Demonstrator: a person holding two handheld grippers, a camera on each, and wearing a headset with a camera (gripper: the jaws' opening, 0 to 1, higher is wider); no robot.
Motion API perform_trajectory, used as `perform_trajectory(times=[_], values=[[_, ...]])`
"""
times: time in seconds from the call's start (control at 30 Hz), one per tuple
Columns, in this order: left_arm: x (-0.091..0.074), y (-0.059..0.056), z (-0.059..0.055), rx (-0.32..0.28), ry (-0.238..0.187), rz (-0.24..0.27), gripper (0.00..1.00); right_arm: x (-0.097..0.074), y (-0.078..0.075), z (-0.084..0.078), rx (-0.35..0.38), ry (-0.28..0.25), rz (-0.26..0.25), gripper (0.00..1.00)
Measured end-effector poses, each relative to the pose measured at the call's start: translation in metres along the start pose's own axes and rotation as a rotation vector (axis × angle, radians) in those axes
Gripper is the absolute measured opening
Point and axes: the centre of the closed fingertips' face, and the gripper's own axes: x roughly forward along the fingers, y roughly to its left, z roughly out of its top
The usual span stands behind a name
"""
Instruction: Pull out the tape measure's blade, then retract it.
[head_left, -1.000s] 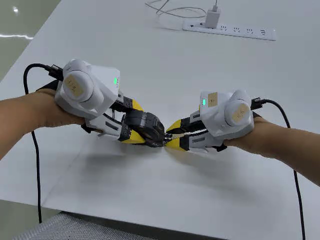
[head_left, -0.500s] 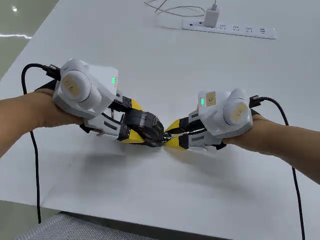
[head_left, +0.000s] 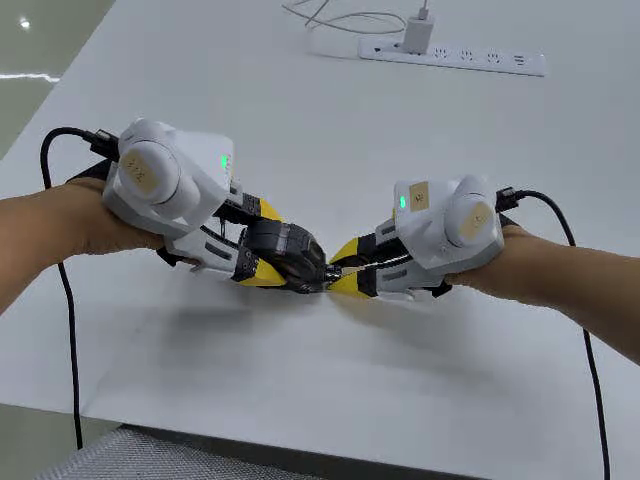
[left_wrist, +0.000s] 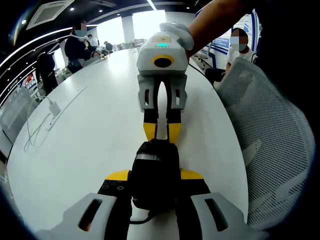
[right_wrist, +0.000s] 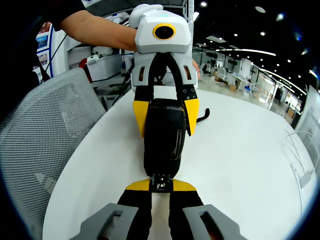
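With the left gripper (head_left: 266, 244) clamped around the black tape measure (head_left: 290, 256) over the desk (head_left: 300, 390) and the right gripper (head_left: 340, 270), at its 3 o'clock, pinched narrow on the end hook (right_wrist: 159, 183), the pull-out looks about to start, needing a straight draw toward 3 o'clock.

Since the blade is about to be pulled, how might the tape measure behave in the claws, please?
The tape measure looks rounded and smooth, so it may twist or slip in the left claw. The right claw seems to pinch only its small end hook, which may slip free.
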Motion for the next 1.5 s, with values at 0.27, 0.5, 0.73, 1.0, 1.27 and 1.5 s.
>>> perform_trajectory(times=[0.27,0.5,0.73,1.0,1.27,1.5], values=[[0.0,0.0,0.0,-0.003,-0.002,-0.003,0.27,-0.002,0.0,-0.001,0.0,-0.004,-0.002,0.08],[0.0,0.0,0.0,-0.003,-0.004,-0.001,0.27,-0.007,0.0,-0.005,0.0,-0.005,-0.002,0.08],[0.0,0.0,0.0,-0.001,-0.009,-0.002,0.27,-0.013,0.001,-0.01,0.004,-0.002,-0.006,0.08],[0.0,0.0,0.0,0.001,-0.009,-0.003,0.27,-0.02,0.002,-0.016,0.009,0.004,-0.012,0.08],[0.0,-0.001,0.0,0.003,-0.007,-0.003,0.27,-0.027,0.004,-0.021,0.017,0.003,-0.016,0.08],[0.001,-0.001,0.001,0.004,-0.007,-0.006,0.27,-0.034,0.005,-0.027,0.025,0.009,-0.019,0.08]])
